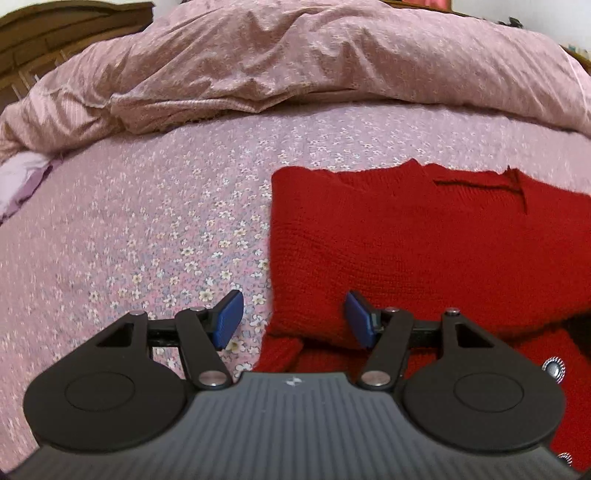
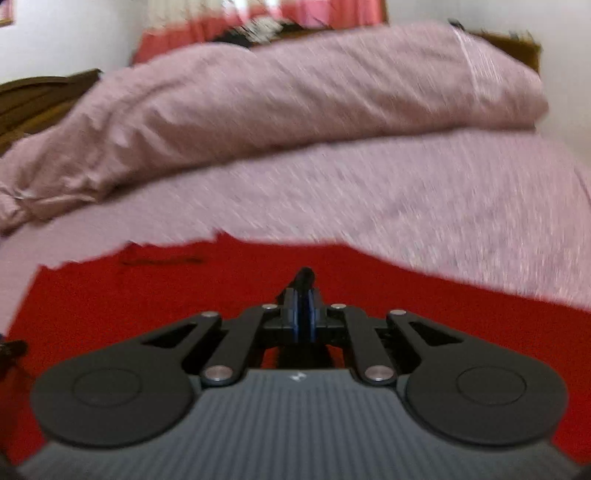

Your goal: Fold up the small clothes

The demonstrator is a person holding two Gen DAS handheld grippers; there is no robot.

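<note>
Left wrist view: left gripper [image 1: 293,319] spread wide, blue pads [image 1: 229,319] well apart, nothing between them. Left pad over the flowered bed sheet [image 1: 155,229], right pad over the red knitted sweater [image 1: 424,251]; whether either touches the fabric cannot be told. Sweater lying flat ahead and to the right of the gripper, its straight left edge running forward between the two pads, a folded cuff or hem bunched just below the gap. Neckline notch at the far edge, a dark stitched line near the far right corner. Two metal snap buttons [image 1: 553,367] low on the right, beside the gripper's right disc. Beyond the sweater, a rumpled pink duvet [image 1: 295,55] heaped across the far side of the bed. Pale lilac cloth [image 1: 22,181] at the far left, dark wooden headboard [image 1: 66,26] in the upper left corner.

Right wrist view, blurred by motion: right gripper [image 2: 303,319] pressed together, pads [image 2: 293,317] nearly touching, with a dark strip showing in the narrow gap and a dark tip poking out ahead; what that is cannot be told. Red sweater [image 2: 443,314] spread beneath and on both sides of the gripper, its far edge just ahead of the tips. Pink sheet [image 2: 406,206] beyond, then the duvet [image 2: 295,103] piled high. White wall [image 2: 66,33] at upper left, a reddish-pink curtain or cloth [image 2: 221,29] behind the bed, brown headboard [image 2: 44,96] at left.
</note>
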